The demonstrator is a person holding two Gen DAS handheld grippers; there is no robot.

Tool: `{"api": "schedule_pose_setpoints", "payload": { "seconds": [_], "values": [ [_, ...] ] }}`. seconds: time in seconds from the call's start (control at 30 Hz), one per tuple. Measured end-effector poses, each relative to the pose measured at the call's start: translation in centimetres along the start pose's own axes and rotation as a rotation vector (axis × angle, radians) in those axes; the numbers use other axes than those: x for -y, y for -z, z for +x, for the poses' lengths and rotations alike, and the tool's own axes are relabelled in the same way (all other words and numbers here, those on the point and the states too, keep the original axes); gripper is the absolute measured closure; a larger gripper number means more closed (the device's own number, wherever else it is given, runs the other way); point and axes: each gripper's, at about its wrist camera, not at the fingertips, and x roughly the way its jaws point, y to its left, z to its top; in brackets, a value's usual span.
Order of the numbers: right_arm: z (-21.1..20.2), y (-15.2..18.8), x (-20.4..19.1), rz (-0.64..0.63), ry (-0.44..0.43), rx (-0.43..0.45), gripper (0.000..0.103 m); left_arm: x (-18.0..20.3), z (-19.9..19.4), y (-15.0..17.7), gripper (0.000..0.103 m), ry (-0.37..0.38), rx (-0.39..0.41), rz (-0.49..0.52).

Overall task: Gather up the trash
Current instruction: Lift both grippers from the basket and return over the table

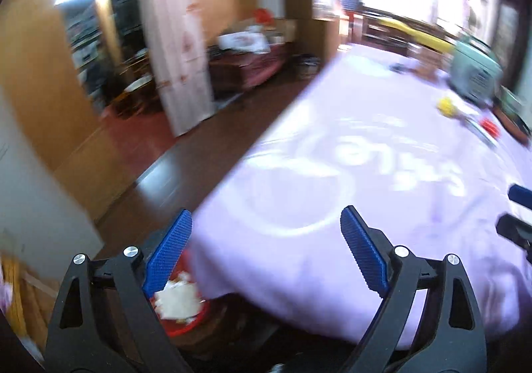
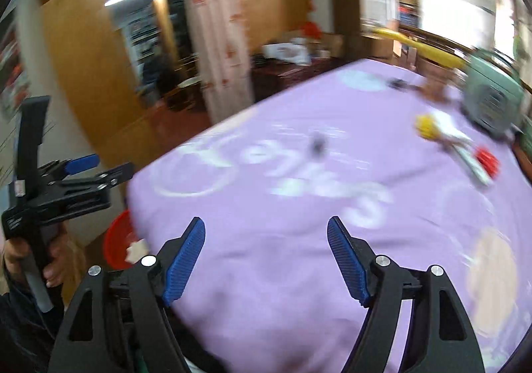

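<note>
Both the left gripper point(image 1: 266, 240) and right gripper point(image 2: 266, 251) gape empty over the purple tablecloth point(image 2: 299, 206); only the left view shows white paper scraps point(image 1: 179, 301) filling the red bin point(image 1: 186, 323) below the table edge.

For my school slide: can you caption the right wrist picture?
Open right gripper above the purple tablecloth, red bin at left.

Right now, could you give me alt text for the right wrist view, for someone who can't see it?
Open blue-padded right tongs hover empty over a lilac printed tablecloth. At far right lie a yellow object and a red one; at left the left tongs hang above a red bin holding white scraps.
</note>
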Motion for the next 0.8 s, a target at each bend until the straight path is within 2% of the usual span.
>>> {"api": "schedule_pose_setpoints", "payload": {
  "seconds": [0.17, 0.27, 0.47, 0.53, 0.67, 0.8],
  "values": [
    [-2.4, 1.2, 8.7, 0.168, 0.099, 0.030, 0.028, 9.0, 1.0, -2.8, 0.014, 0.118, 0.006, 0.161],
    [-4.0, 1.7, 13.3, 0.248, 0.153, 0.054, 0.028, 13.5, 1.6, -4.8, 0.014, 0.199, 0.006, 0.215],
    [-6.0, 2.0, 18.9, 0.315, 0.277, 0.106, 0.026, 24.1, 2.2, -10.5, 0.014, 0.358, 0.022, 0.317],
    [-6.0, 1.5, 21.1, 0.355, 0.301, 0.125, 0.025, 27.7, 3.2, -12.3, 0.014, 0.379, 0.027, 0.339],
    [-4.9, 0.1, 24.9, 0.383, 0.346, 0.132, 0.024, 32.3, 5.8, -14.2, 0.014, 0.370, 0.035, 0.356],
    [-2.4, -1.7, 28.2, 0.384, 0.395, 0.093, 0.024, 33.1, 10.1, -16.1, 0.014, 0.374, -0.041, 0.279]
  ]
}}
